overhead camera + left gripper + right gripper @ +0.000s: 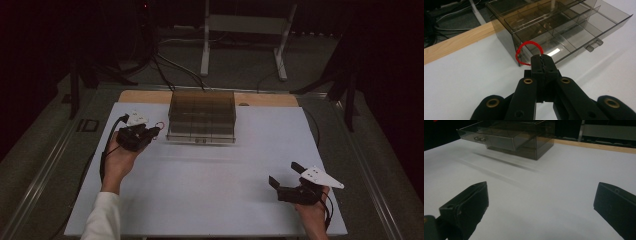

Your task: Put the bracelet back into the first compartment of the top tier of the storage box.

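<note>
My left gripper (542,61) is shut on a thin red loop, a rubber band (525,51), that arches up and left from the toothed jaw tips. In the high view that gripper (154,131) hovers just left of a smoky clear drawer box (202,116), with the red band (159,125) at its tip. The box's top drawer (564,37) is pulled out and shows divided compartments. My right gripper (285,174) rests near the table's front right with its jaws wide apart; in its own view nothing lies between the two pads (466,207).
The white tabletop (210,185) spreads between the two hands. A wooden strip (140,96) runs along the table's far edge behind the box. Cables and a white stand's legs (245,45) are on the floor beyond.
</note>
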